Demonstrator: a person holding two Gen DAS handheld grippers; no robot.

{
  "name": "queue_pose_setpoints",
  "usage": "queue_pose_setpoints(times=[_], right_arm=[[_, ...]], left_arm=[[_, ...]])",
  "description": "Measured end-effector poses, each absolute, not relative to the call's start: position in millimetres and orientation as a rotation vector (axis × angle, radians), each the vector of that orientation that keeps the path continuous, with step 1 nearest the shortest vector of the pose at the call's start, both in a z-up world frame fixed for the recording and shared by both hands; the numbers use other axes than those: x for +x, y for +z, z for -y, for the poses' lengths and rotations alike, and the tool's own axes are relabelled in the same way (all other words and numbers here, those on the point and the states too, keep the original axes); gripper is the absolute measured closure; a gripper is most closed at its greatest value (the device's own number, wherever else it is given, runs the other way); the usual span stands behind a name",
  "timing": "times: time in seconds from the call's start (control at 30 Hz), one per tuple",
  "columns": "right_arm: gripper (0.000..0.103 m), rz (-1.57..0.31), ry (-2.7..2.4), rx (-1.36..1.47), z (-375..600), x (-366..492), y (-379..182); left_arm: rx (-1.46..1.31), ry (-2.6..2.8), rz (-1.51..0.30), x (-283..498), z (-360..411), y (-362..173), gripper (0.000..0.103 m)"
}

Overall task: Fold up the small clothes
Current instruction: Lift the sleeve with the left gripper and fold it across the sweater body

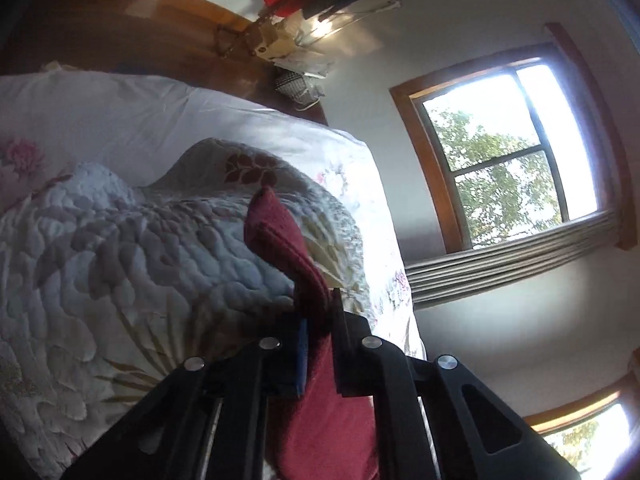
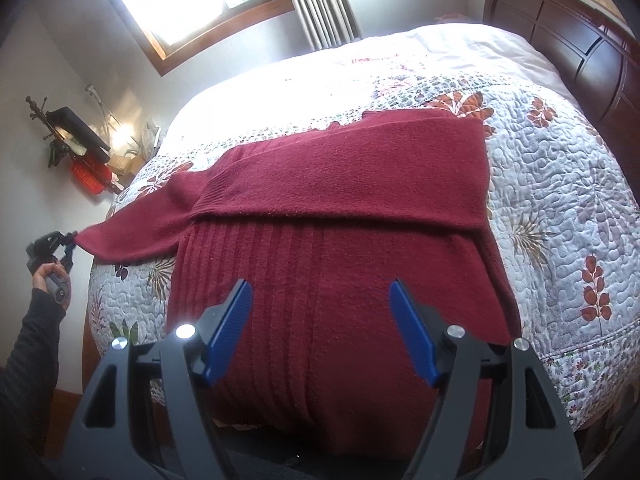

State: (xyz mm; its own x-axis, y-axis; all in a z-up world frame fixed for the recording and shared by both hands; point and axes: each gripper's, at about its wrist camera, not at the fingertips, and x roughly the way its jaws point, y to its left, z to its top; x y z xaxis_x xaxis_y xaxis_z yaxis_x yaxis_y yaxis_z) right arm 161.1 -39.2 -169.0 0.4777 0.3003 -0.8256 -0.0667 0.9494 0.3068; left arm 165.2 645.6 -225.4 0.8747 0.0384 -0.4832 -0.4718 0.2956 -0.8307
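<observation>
A dark red knit sweater (image 2: 328, 216) lies spread on a quilted floral bedspread (image 2: 560, 184) that covers the bed. Its ribbed body runs toward the near edge of the bed, and one sleeve is folded straight across the chest from left to right. The other sleeve (image 2: 132, 236) stretches out to the left, past the bed's left edge.

The left gripper (image 2: 72, 246) has its jaws closed on the cuff end of that outstretched sleeve; in the right wrist view a hand (image 2: 46, 274) in a dark sleeve holds its handle beside the bed. From the left wrist view, the red knit fabric (image 1: 288, 240) passes between the two black fingers (image 1: 348, 344) and is pinched there, with the cloth rising beyond the tips against the quilt.

The right gripper (image 2: 320, 304) hovers over the sweater's lower body near the near edge of the bed, its blue-padded fingers (image 2: 228, 332) spread wide apart and holding nothing.

At the far right stands a dark wooden headboard (image 2: 568, 44). A wood-framed window (image 2: 192, 4) with a striped curtain (image 2: 316, 0) sits on the far wall, and a cluttered nightstand (image 2: 88, 152) with a red object stands to the left of the bed.
</observation>
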Motion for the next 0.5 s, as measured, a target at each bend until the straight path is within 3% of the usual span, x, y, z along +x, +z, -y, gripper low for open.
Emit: queue_pose_setpoints(times=[0.23,0.5], right_arm=[[0.032,-1.044,0.229,0.297,50,159,-173],[0.032,-1.035,0.223,0.368,72,157,-177]], left_arm=[[-0.891,0.083,-0.472,223,-541,-126,0.095],[-0.622,-0.189,-0.598,284,-377,-97,0.094]])
